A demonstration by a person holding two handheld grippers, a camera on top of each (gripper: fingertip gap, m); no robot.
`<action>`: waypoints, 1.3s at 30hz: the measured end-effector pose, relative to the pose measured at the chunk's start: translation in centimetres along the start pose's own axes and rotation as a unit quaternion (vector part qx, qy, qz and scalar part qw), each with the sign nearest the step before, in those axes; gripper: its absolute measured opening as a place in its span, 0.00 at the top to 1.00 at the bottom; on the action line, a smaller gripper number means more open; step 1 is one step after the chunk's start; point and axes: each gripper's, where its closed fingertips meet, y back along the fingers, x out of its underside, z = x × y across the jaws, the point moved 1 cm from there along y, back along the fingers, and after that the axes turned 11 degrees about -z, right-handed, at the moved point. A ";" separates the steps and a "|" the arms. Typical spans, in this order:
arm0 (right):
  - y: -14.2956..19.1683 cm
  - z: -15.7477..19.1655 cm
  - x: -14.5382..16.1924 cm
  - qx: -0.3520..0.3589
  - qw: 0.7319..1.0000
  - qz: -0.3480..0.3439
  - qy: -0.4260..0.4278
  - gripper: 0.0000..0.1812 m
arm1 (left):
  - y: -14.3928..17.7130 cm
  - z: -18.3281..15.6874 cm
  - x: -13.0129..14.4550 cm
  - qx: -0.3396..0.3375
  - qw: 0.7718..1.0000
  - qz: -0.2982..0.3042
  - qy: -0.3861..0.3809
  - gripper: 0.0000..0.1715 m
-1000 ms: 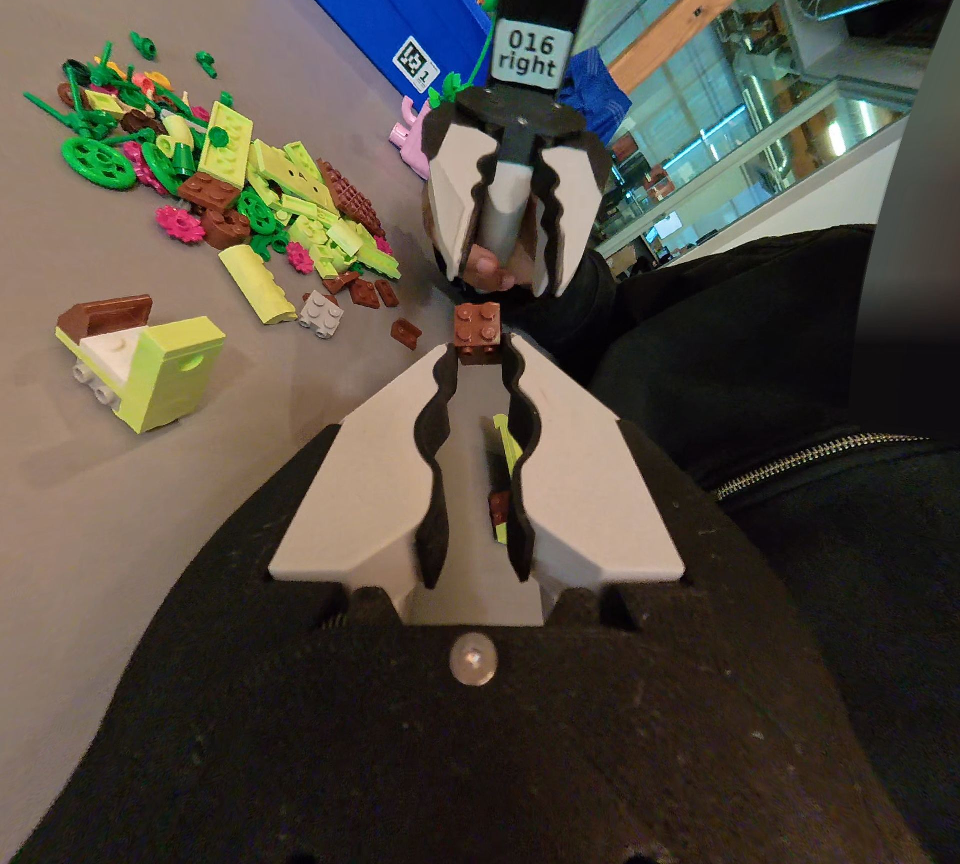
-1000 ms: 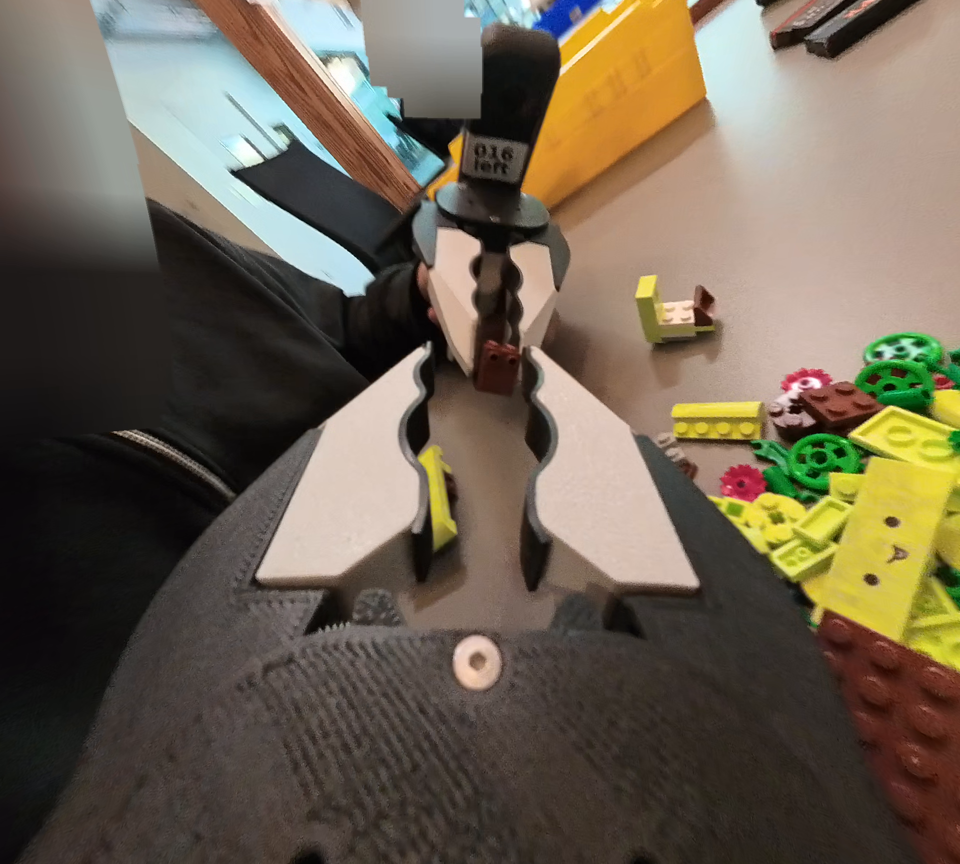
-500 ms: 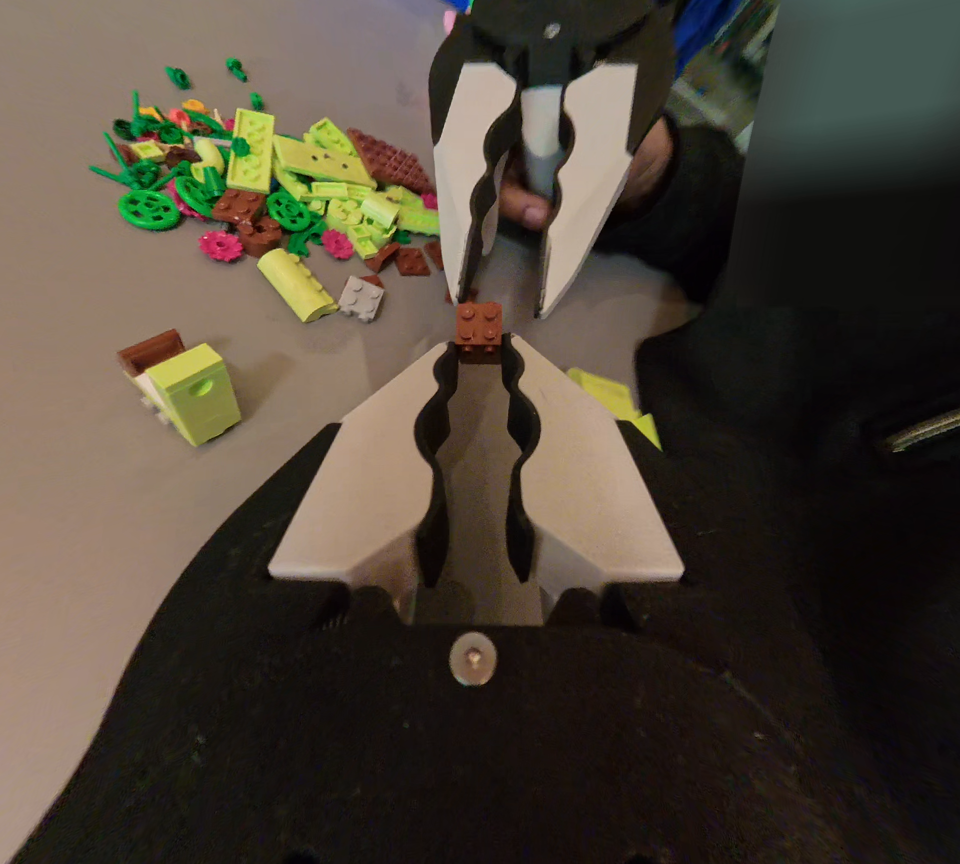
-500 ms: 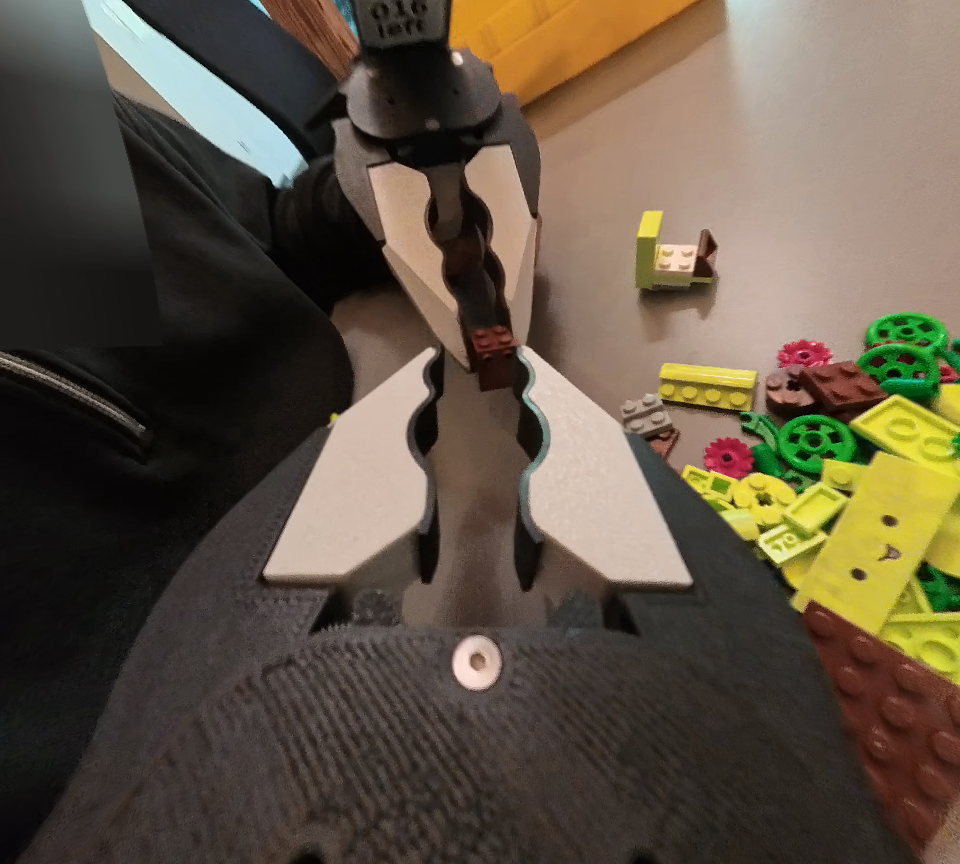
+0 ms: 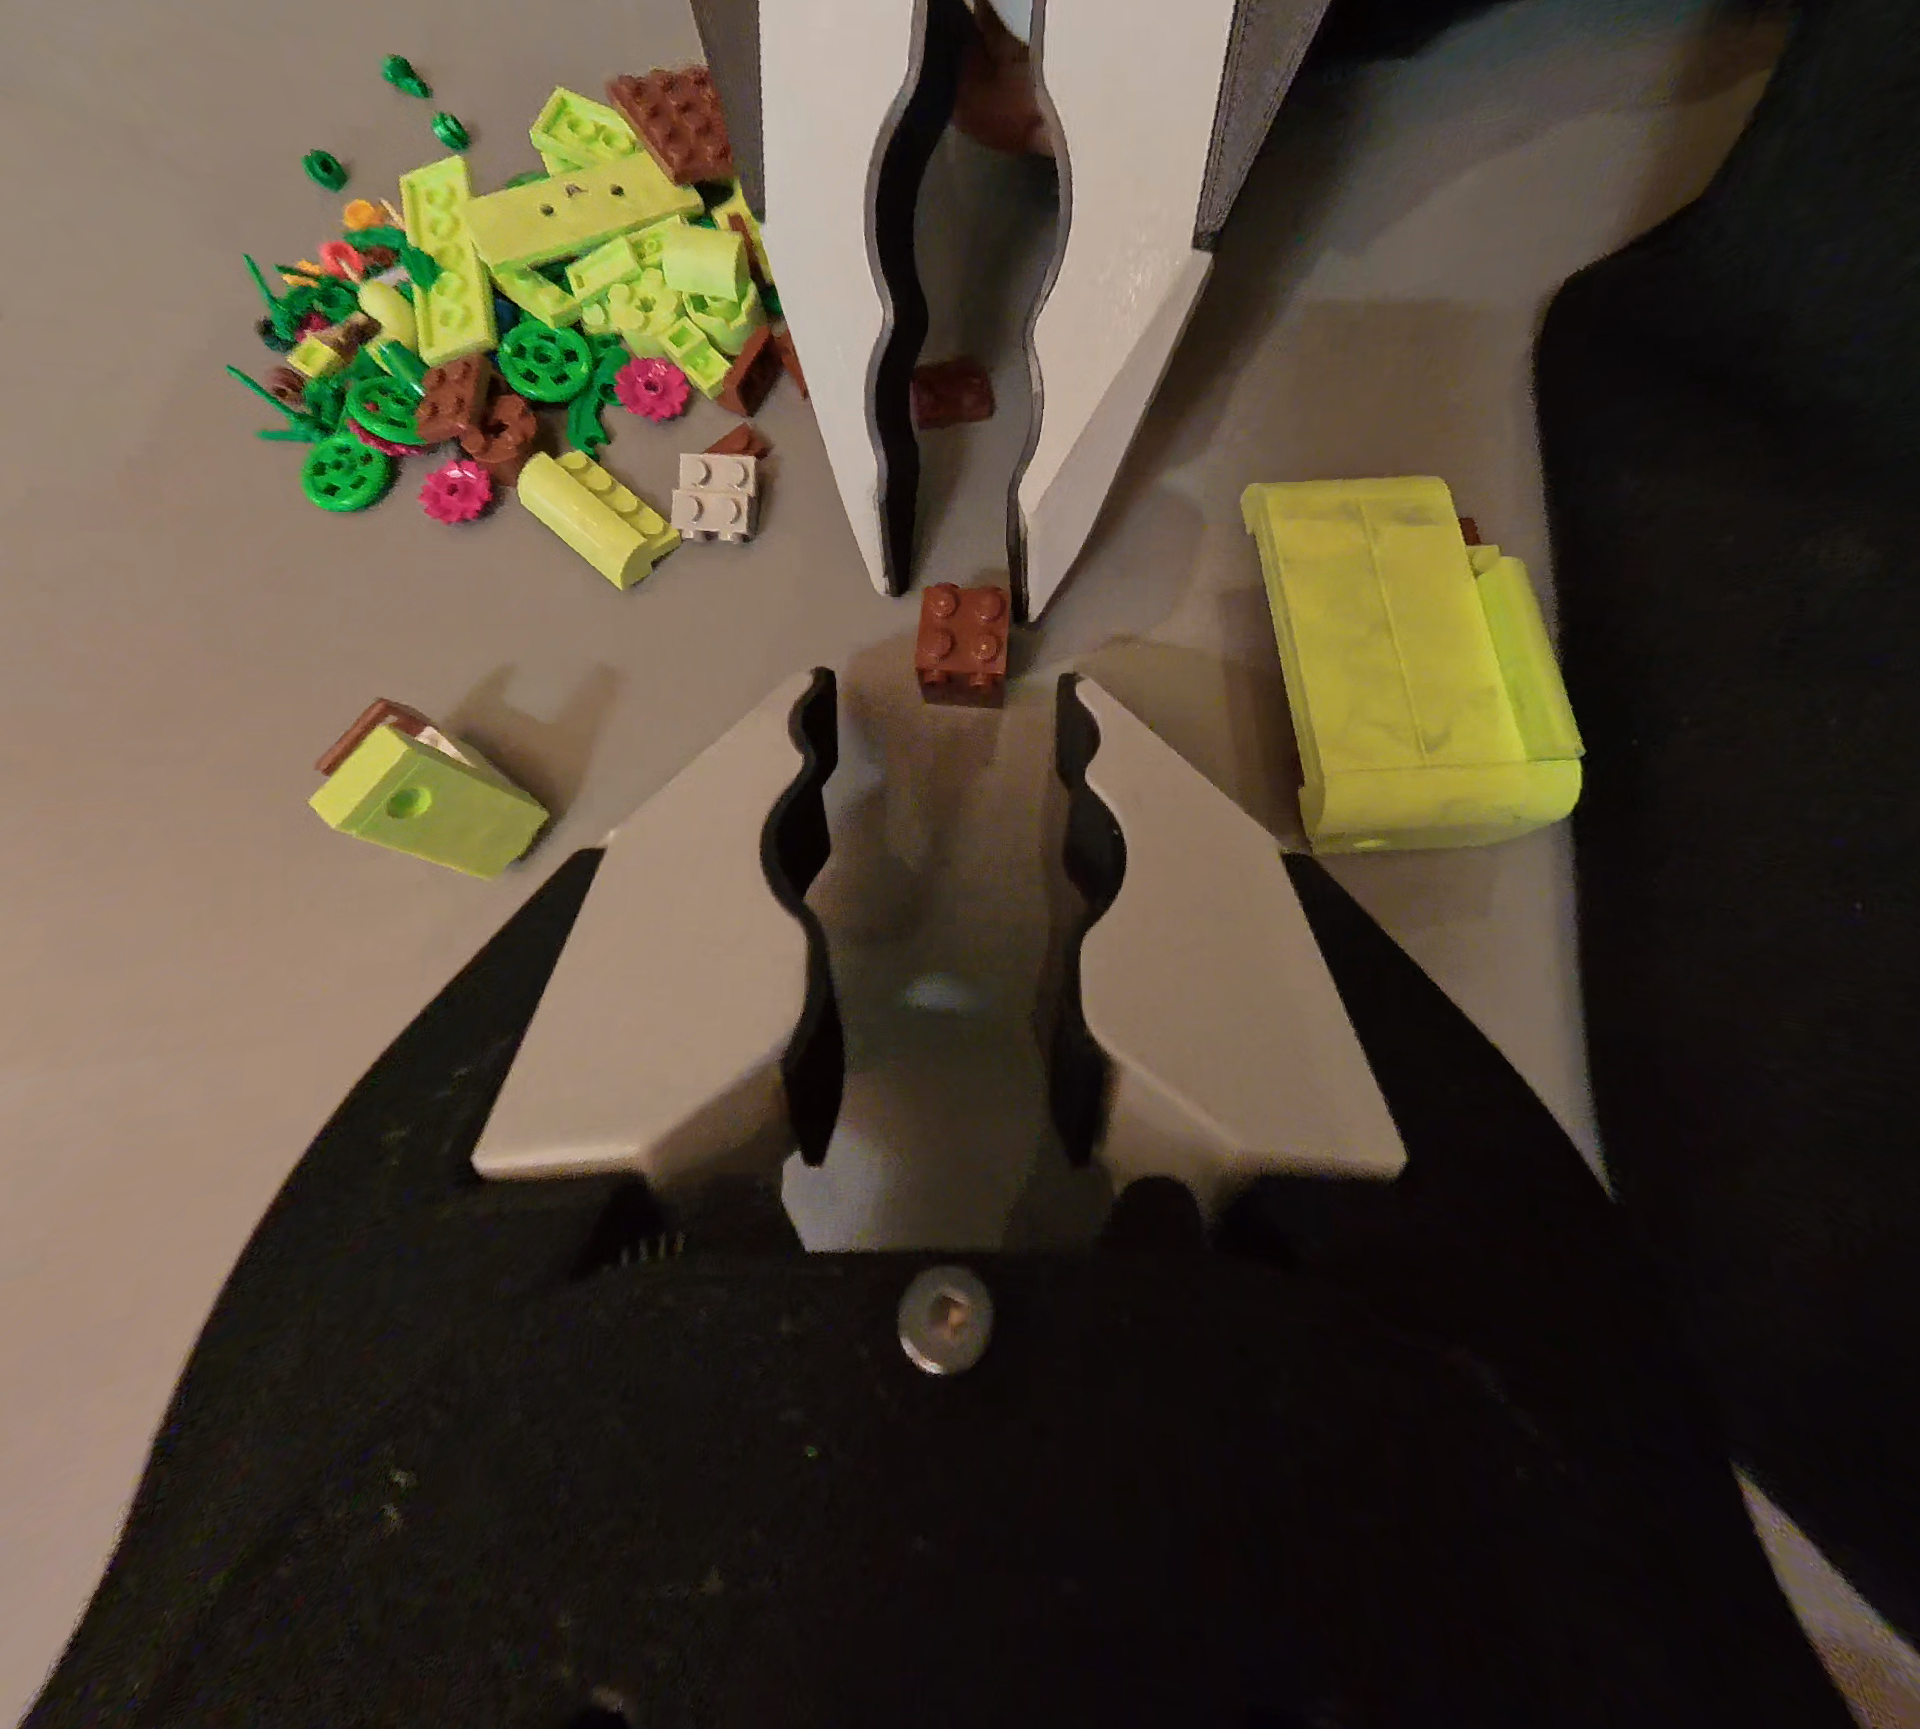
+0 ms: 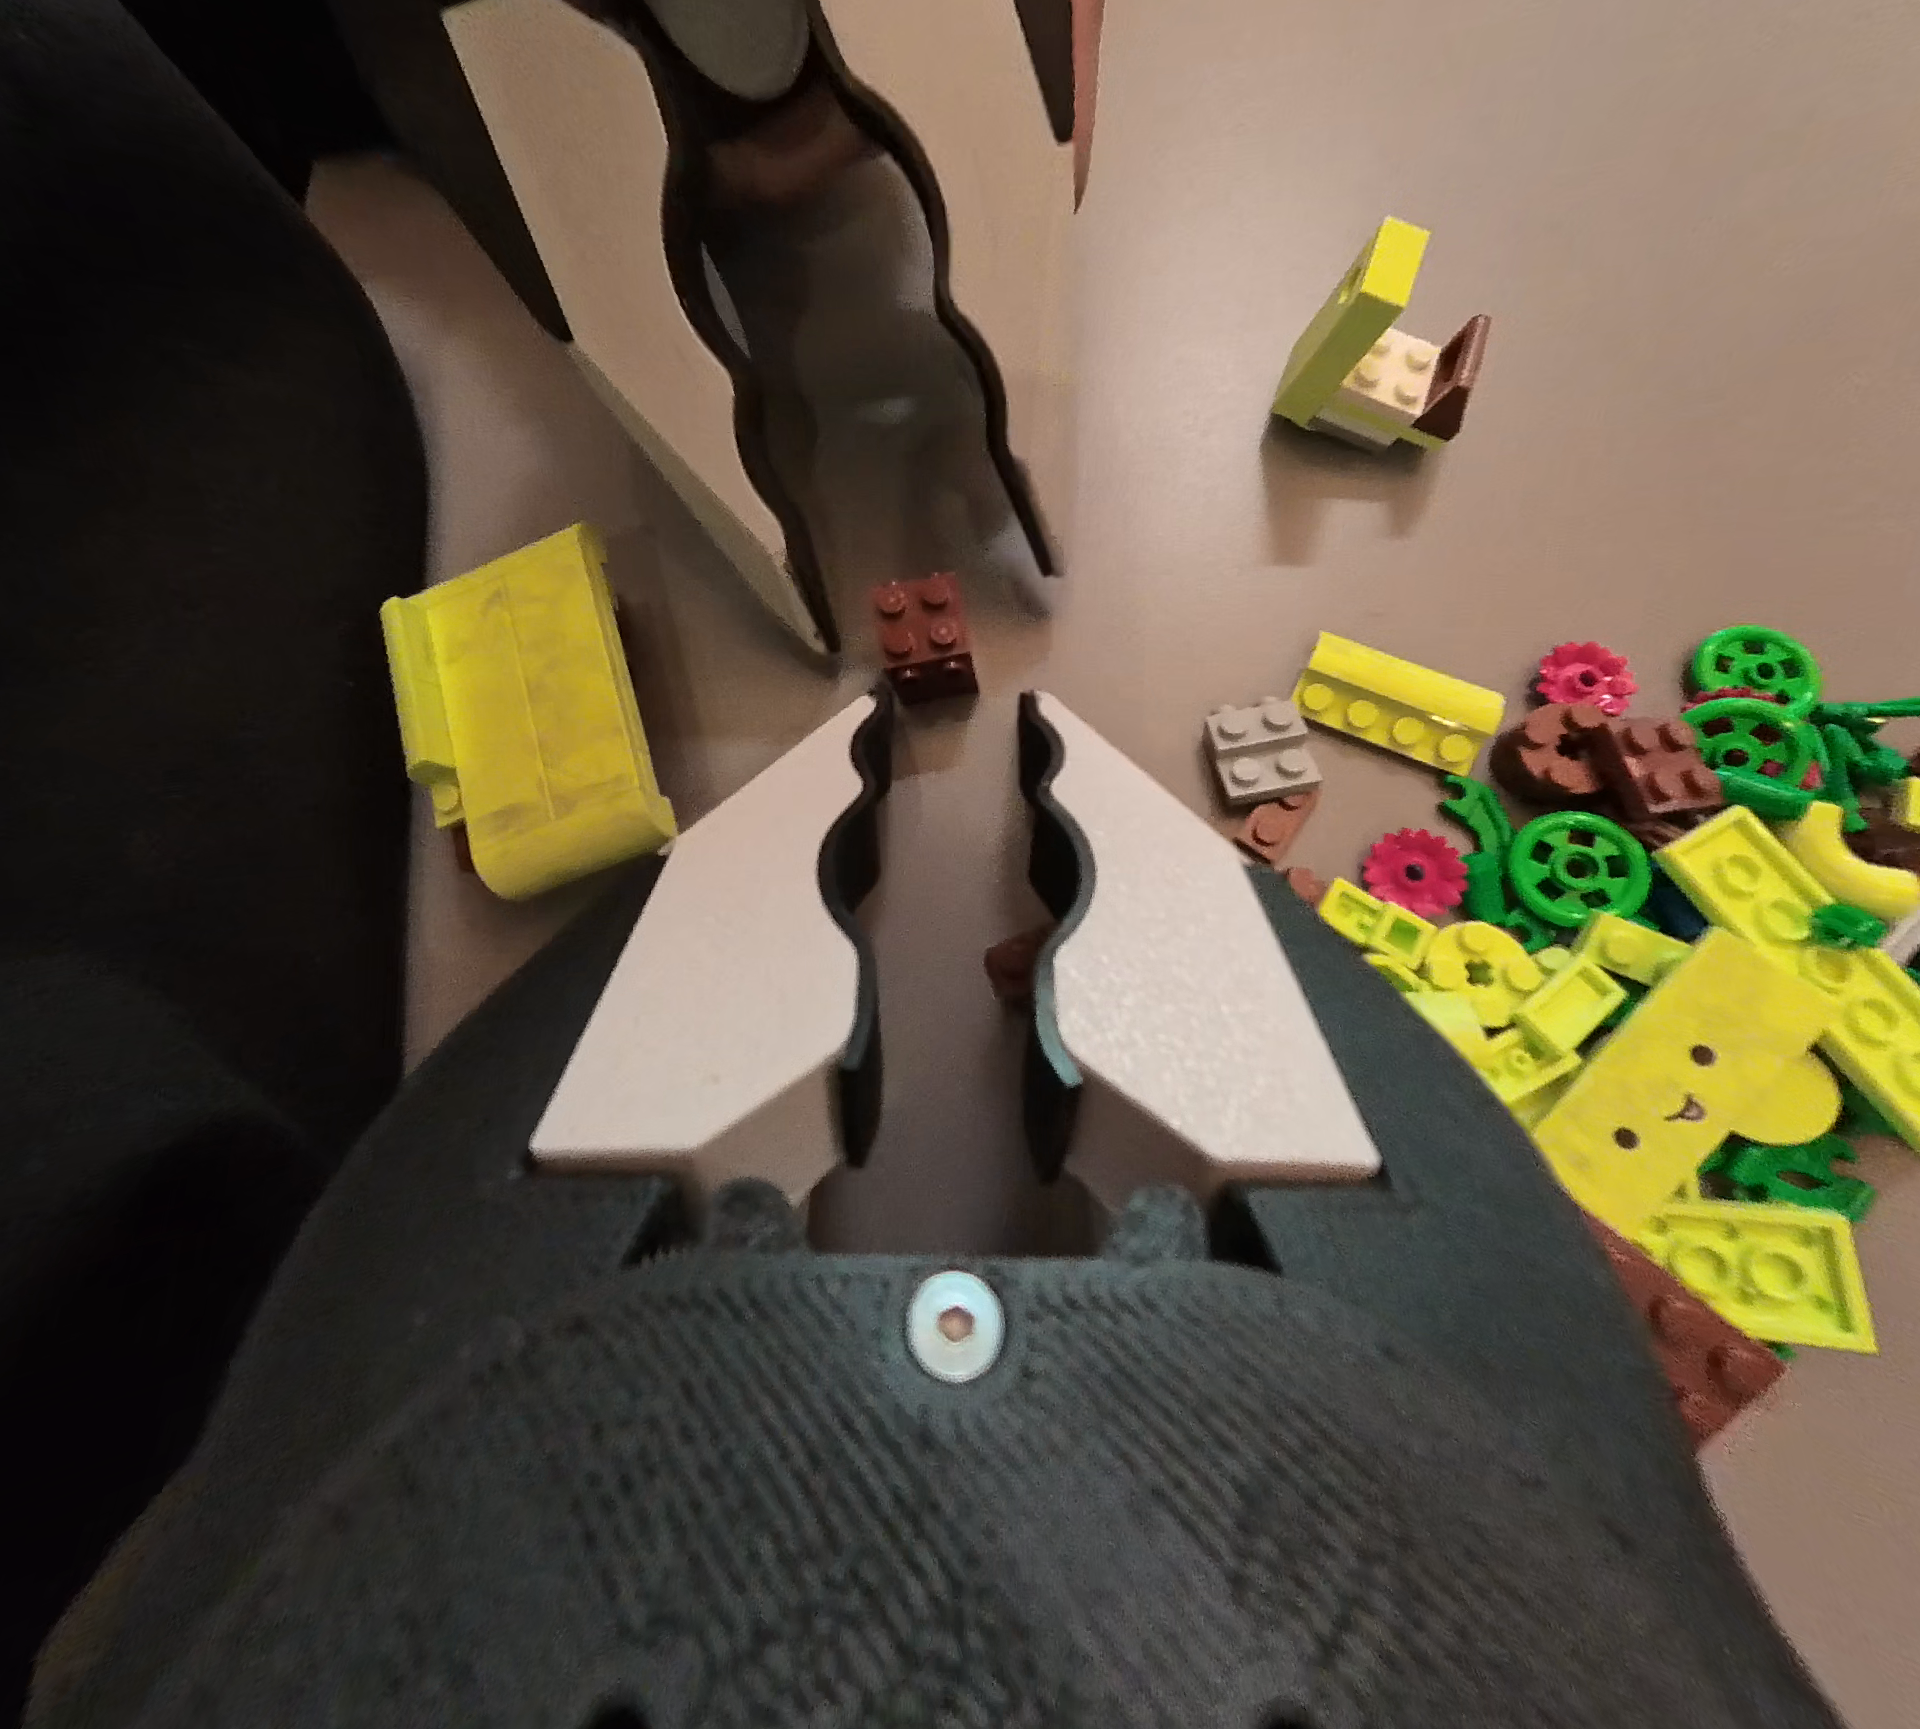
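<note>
1. On the far left of the left wrist view we see a loose pile of bricks [image 5: 520, 308] on the grey table [image 5: 156, 952]: lime plates, green wheels, pink gears and brown pieces.
2. Nearer the camera, apart from the pile, a small lime assembly [image 5: 426, 796] lies on its side, with white and brown parts showing behind it.
3. A grey brick [image 5: 715, 499] and a lime rounded brick [image 5: 597, 519] lie at the near edge of the pile.
4. At the centre a brown brick [image 5: 962, 656] sits on the table, studs up.
5. The left gripper [image 5: 945, 692] has its jaws spread wider than the brown brick. The brick lies just beyond its tips, and no finger touches it.
6. The right gripper [image 5: 956, 599] points in from the opposite side. Its jaws stand apart with nothing between them, and its tips hang just at the far edge of the brown brick; we cannot tell whether they touch it.
7. A second small brown piece [image 5: 951, 391] lies on the table, seen through the gap between the right gripper's fingers.
8. To the right a large lime block [image 5: 1403, 671] lies on the table, beside a dark sleeve [image 5: 1766, 536].
9. In the right wrist view the same layout appears mirrored: large lime block [image 6: 520, 703], brown brick [image 6: 923, 635] just ahead of the right gripper [image 6: 956, 703], then the pile [image 6: 1662, 952].
</note>
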 end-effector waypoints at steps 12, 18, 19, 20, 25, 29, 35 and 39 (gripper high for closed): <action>0.0 0.6 -1.4 -0.018 0.999 -0.039 0.016 0.91 | 0.4 -0.2 -1.2 0.043 0.998 -0.043 0.027 0.93; 0.0 0.8 -1.3 -0.022 0.999 -0.036 0.026 0.92 | 0.4 -0.5 -1.2 0.046 0.998 -0.043 0.015 0.93; 0.0 0.8 -1.3 -0.024 0.999 -0.036 0.028 0.92 | 0.4 -0.6 -1.2 0.046 0.998 -0.043 0.011 0.93; 0.0 0.9 -1.3 -0.025 0.999 -0.035 0.032 0.92 | 0.4 -0.6 -1.2 0.046 0.998 -0.043 0.006 0.93; -0.1 0.9 -1.3 -0.031 0.999 -0.034 0.023 0.92 | 0.5 -0.6 -1.3 0.047 0.998 -0.047 -0.001 0.94; -0.2 1.1 -1.3 -0.030 0.998 -0.033 0.033 0.92 | 1.2 -0.3 -2.0 0.049 0.995 -0.080 0.017 1.00; -0.2 1.1 -1.4 -0.031 0.998 -0.034 0.033 0.92 | 0.8 -0.7 -1.4 0.055 0.997 -0.054 0.017 1.00; -0.3 1.1 -1.4 -0.032 0.998 -0.033 0.034 0.92 | 0.7 -0.7 -1.3 0.050 0.997 -0.047 0.035 1.00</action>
